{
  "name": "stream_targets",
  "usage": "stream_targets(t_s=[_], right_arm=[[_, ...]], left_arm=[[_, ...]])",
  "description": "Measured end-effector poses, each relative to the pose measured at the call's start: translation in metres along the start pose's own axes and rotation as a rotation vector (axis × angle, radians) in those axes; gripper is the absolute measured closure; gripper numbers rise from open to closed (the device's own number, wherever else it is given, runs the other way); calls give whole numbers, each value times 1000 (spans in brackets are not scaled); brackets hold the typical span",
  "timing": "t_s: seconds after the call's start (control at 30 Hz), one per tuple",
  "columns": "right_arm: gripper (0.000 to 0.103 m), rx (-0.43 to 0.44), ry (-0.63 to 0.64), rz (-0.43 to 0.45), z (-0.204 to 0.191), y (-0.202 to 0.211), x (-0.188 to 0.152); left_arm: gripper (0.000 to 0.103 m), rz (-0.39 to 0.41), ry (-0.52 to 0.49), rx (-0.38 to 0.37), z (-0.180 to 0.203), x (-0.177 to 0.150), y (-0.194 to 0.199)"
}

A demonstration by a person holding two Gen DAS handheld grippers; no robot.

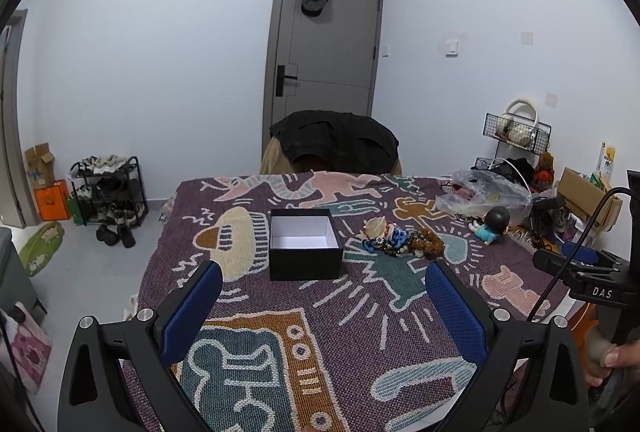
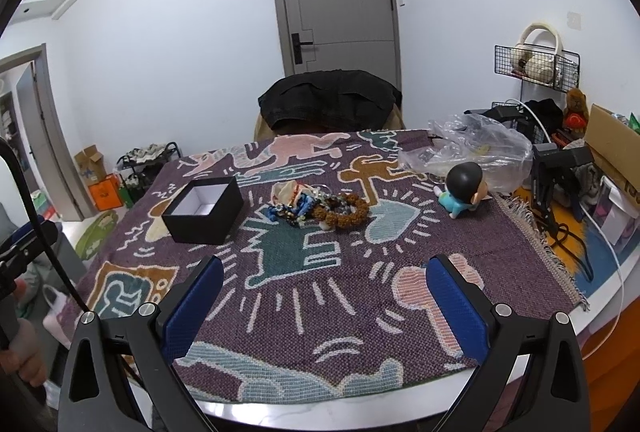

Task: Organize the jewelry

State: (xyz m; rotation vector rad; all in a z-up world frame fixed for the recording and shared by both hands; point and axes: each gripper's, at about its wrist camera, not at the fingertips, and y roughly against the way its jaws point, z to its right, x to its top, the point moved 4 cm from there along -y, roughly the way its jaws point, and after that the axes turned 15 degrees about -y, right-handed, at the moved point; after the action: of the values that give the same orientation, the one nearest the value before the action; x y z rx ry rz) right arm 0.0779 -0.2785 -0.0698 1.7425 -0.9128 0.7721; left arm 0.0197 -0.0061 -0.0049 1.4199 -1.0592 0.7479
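A black open box with a white, empty inside sits on the patterned cloth; it also shows in the right wrist view. Right of it lies a pile of beaded bracelets and jewelry, also in the right wrist view, with a brown bead bracelet on its right side. My left gripper is open and empty, above the cloth in front of the box. My right gripper is open and empty, in front of the pile.
A small doll in blue and a clear plastic bag lie right of the pile. A chair with a dark jacket stands behind the table. Cables, a wire rack and boxes crowd the right edge.
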Motion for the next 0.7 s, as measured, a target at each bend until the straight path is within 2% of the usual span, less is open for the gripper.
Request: stream_targets(t_s=[0.13,0.7], right_arm=[[1,-44,3,4,2,-2,1],[1,-90,16,-26,7,-14,-4]], left_arm=[[1,-8,11,-9,-1,-1,-2],[1,-52,42,-39,2,-10,-24]])
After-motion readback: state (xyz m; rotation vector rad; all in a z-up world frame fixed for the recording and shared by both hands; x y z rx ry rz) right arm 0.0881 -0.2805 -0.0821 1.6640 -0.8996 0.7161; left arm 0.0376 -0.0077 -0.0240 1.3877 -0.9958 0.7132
